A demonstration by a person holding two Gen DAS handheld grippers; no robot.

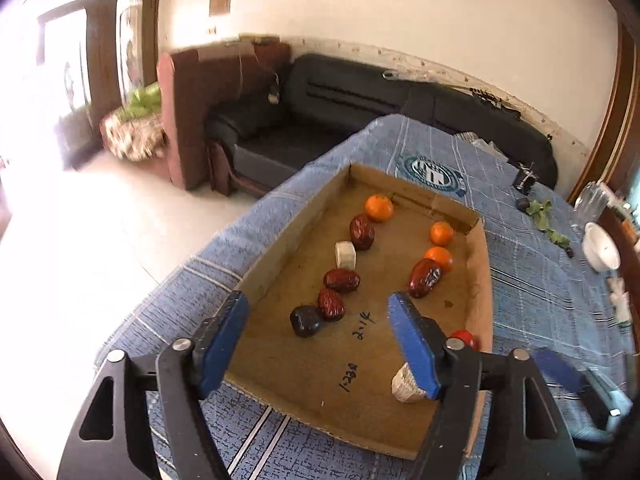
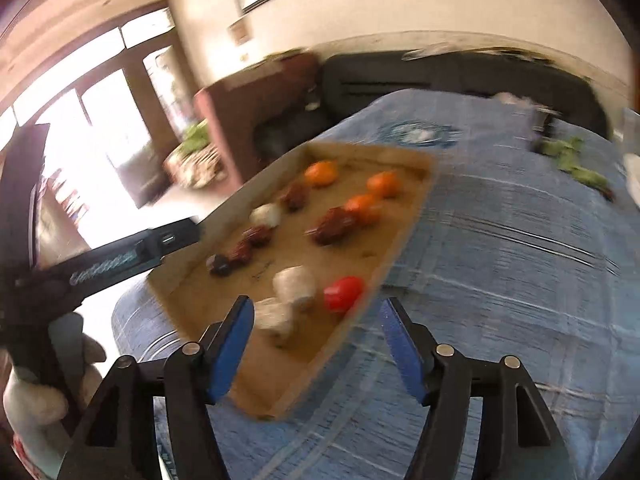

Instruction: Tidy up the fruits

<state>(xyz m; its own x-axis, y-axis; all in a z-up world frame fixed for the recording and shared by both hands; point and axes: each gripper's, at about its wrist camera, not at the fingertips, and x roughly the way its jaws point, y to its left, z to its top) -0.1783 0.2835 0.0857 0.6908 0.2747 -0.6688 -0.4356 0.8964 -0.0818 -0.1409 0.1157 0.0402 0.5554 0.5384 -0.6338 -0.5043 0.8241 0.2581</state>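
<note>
A shallow cardboard tray [image 1: 288, 368] lies on a blue checked cloth. It holds three oranges [image 1: 379, 208], several dark red dates [image 1: 341, 280], a black fruit [image 1: 306, 321], white chunks [image 1: 345, 255] and a small red fruit [image 1: 464, 339] by its right wall. My left gripper [image 1: 316, 304] hovers open above the tray's near half, with nothing between its fingers. The right wrist view is blurred. There my right gripper [image 2: 317, 305] stands open over the tray's [image 2: 256, 380] near right edge, above the red fruit [image 2: 343, 293] and two white chunks [image 2: 294, 282], holding nothing.
The cloth-covered table [image 1: 540, 280] carries green sprigs [image 1: 540, 212], a white bowl [image 1: 600, 246] and a glass jar [image 1: 592, 200] at the far right. Behind it stands a black sofa [image 1: 320, 120]. A gloved hand [image 2: 36, 392] holds the left gripper's body.
</note>
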